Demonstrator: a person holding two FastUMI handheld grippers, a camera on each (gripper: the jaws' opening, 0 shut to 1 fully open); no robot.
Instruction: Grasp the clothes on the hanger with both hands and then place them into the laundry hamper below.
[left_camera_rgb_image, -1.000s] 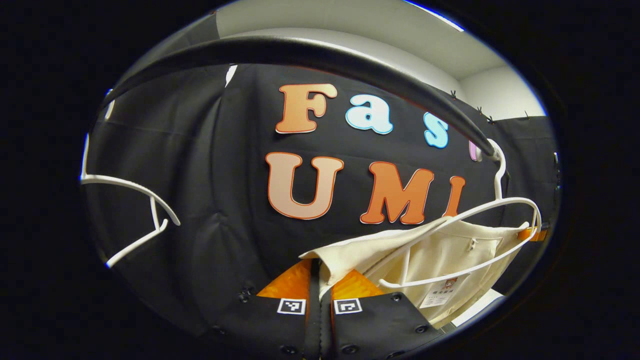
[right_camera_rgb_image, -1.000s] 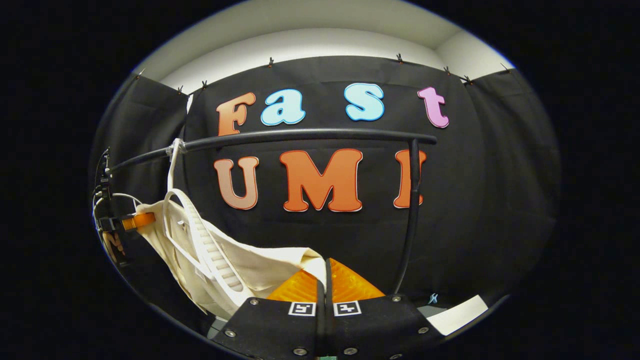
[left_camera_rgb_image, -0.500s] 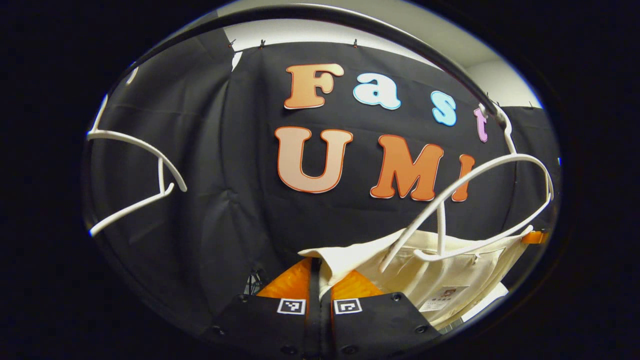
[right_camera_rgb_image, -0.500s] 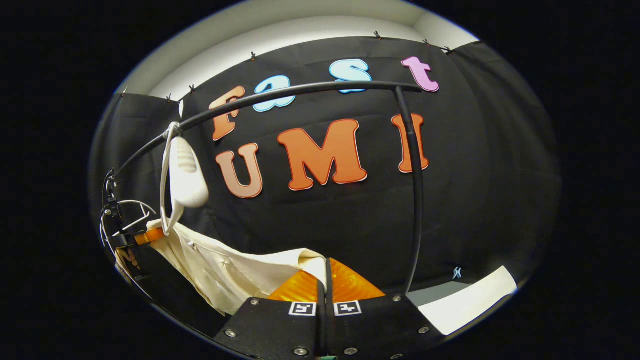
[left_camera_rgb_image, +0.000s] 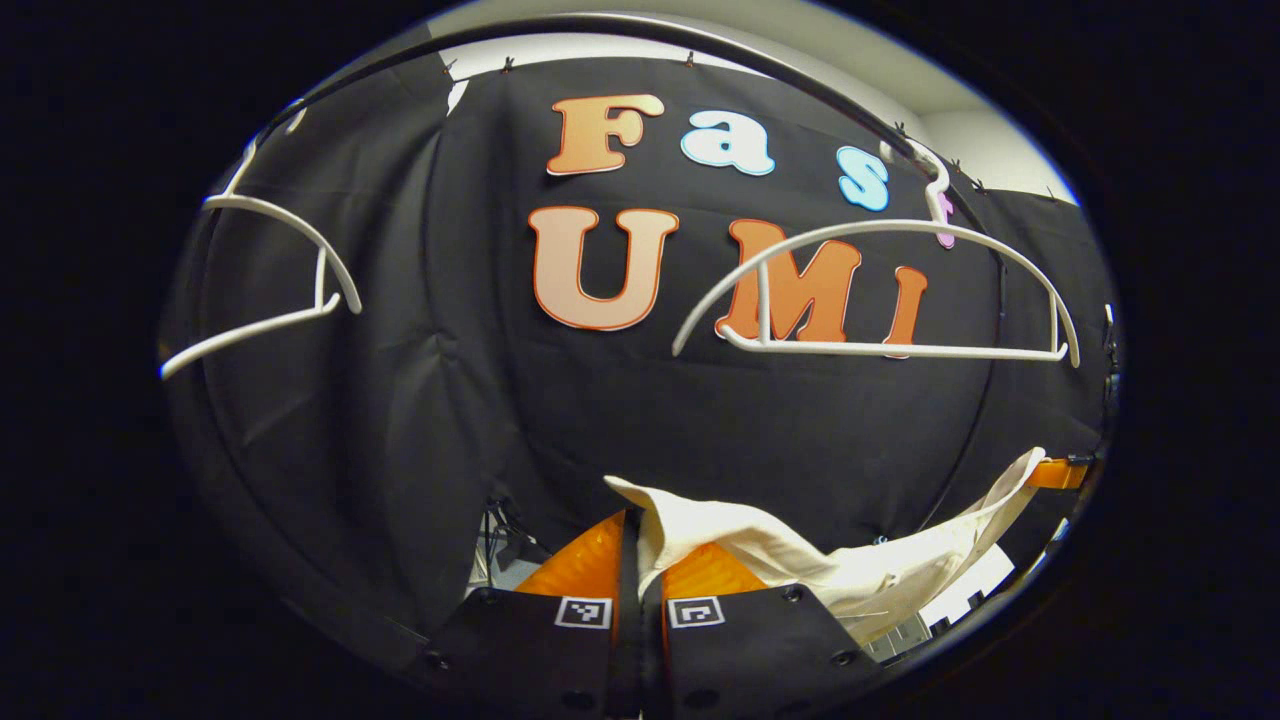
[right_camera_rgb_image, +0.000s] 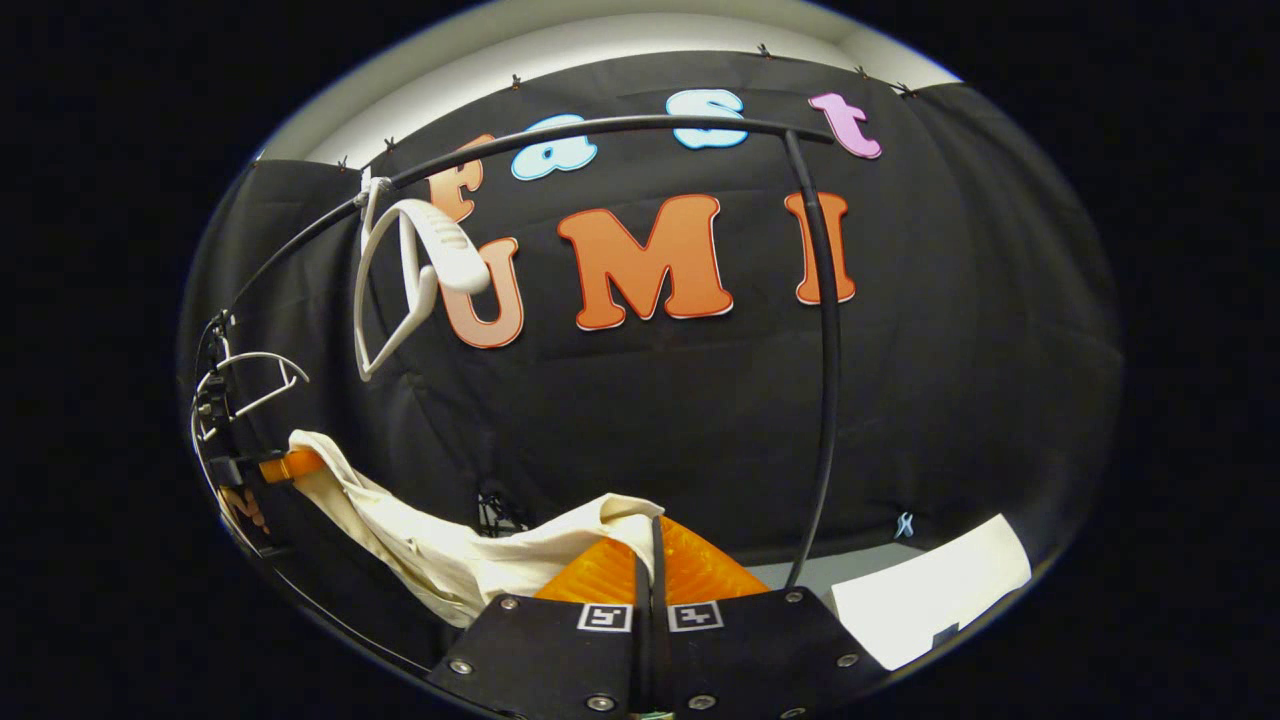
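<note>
A cream garment hangs slack between my two grippers, below the rail. My left gripper is shut on its near corner. At the far right of the left gripper view the other gripper holds the opposite end. In the right gripper view my right gripper is shut on the garment, which runs left to the other gripper. The white hanger hangs bare on the black rail; in the right gripper view the hanger is edge-on.
A second bare white hanger hangs at the left of the rail. The rail's black upright post stands right of centre in the right gripper view. A pale floor patch lies low on the right.
Both grippers have come down with the garment. It has slid off the white hanger, which has swung back up level and bare. The cloth now sags lower between the grippers.
</note>
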